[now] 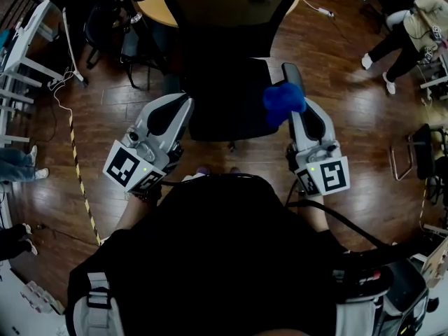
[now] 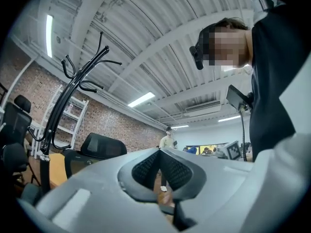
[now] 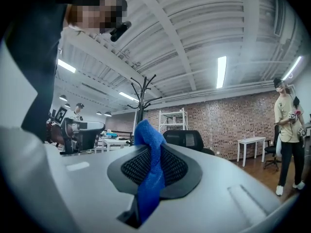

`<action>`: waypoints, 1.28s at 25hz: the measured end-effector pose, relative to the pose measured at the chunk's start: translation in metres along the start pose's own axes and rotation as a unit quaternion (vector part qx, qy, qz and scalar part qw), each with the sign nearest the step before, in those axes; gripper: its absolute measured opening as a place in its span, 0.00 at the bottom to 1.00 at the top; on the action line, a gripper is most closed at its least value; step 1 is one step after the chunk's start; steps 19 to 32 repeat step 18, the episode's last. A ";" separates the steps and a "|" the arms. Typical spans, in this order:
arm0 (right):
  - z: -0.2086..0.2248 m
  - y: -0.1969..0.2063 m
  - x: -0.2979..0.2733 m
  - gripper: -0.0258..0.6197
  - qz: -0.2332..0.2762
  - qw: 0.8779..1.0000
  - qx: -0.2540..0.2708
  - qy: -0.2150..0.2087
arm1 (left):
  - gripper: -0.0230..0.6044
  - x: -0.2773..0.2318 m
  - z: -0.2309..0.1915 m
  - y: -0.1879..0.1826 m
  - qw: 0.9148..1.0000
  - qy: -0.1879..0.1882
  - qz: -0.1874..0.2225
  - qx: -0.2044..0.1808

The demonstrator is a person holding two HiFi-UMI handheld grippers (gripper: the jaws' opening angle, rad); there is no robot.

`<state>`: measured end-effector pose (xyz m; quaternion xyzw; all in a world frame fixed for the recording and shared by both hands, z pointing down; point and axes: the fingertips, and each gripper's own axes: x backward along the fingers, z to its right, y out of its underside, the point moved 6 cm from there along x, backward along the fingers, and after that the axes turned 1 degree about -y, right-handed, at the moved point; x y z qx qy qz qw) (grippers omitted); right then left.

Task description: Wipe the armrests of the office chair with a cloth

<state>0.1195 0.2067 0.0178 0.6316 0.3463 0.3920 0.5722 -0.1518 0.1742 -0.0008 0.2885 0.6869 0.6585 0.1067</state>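
A black office chair (image 1: 225, 93) with a mesh backrest (image 1: 231, 9) stands right in front of me in the head view. Its right armrest (image 1: 292, 74) shows as a dark pad beside the seat; I cannot make out the left armrest. My right gripper (image 1: 292, 112) is shut on a blue cloth (image 1: 283, 99), which bunches up at its tips just below that armrest. In the right gripper view the blue cloth (image 3: 149, 169) hangs pinched between the pads. My left gripper (image 1: 183, 103) sits at the seat's left front corner, shut with nothing in it, its pads (image 2: 146, 166) closed together.
A round wooden table (image 1: 148, 0) stands behind the chair. A white desk frame (image 1: 24, 44) and striped floor tape (image 1: 75, 163) lie to the left. A crouching person (image 1: 402, 37) and another chair (image 1: 420, 152) are at the right. A coat rack (image 2: 73, 86) rises at the left.
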 end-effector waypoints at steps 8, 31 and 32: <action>-0.012 0.000 0.002 0.10 0.001 1.000 -0.014 0.007 | 0.04 0.019 -0.004 0.005 1.000 -0.007 -0.012 0.013; -0.036 0.028 -0.001 0.11 -0.032 0.998 -0.045 -0.020 | 0.04 0.034 0.000 0.018 0.999 -0.007 -0.045 0.015; -0.036 0.028 -0.001 0.11 -0.032 0.998 -0.045 -0.020 | 0.04 0.034 0.000 0.018 0.999 -0.007 -0.045 0.015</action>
